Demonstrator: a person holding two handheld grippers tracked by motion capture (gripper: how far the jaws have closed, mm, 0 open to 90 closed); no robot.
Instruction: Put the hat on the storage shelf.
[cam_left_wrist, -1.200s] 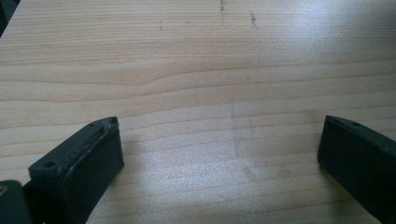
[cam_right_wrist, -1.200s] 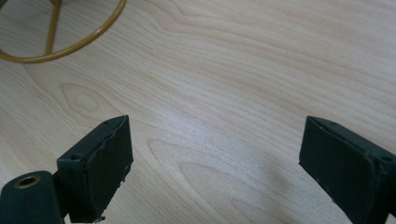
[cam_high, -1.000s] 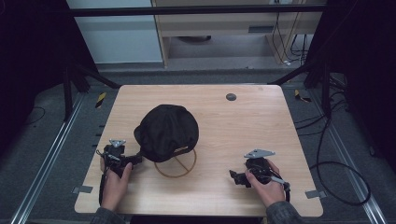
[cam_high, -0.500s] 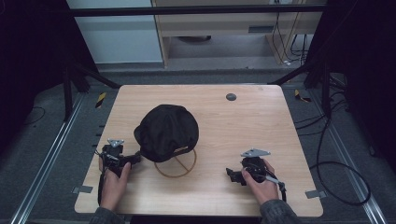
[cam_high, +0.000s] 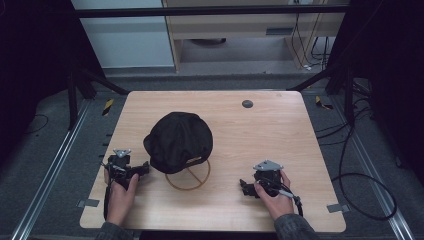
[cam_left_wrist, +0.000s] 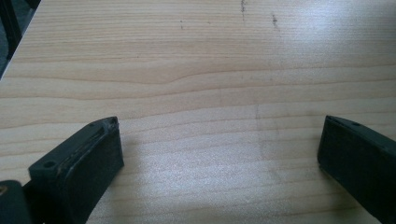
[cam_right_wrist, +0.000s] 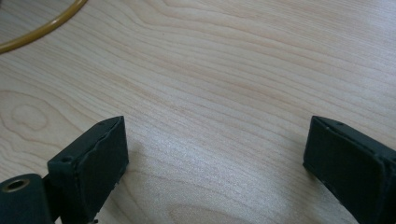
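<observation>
High view: a black cap (cam_high: 178, 141) sits on the wooden bench (cam_high: 280, 135), left of centre, resting over a thin yellow-brown ring (cam_high: 189, 176) whose near half shows in front of the cap. The left gripper (cam_high: 142, 167) lies low on the bench just left of the cap, held by the left hand (cam_high: 120, 192), its tip close to the cap's edge; whether it touches cannot be told. The right gripper (cam_high: 244, 186) is held by the right hand (cam_high: 275, 197) near the bench's front edge, well apart from the cap and to the right of the ring. A small dark disc (cam_high: 247, 104) lies near the far edge.

Left gripper view: the left gripper (cam_left_wrist: 219, 140) has its jaws spread wide, with nothing but bare wood between them.

Right gripper view: the right gripper (cam_right_wrist: 217, 140) also has its jaws released and wide apart over bare wood. An arc of the ring (cam_right_wrist: 39, 29) curves through the top left corner, away from the jaws.
</observation>
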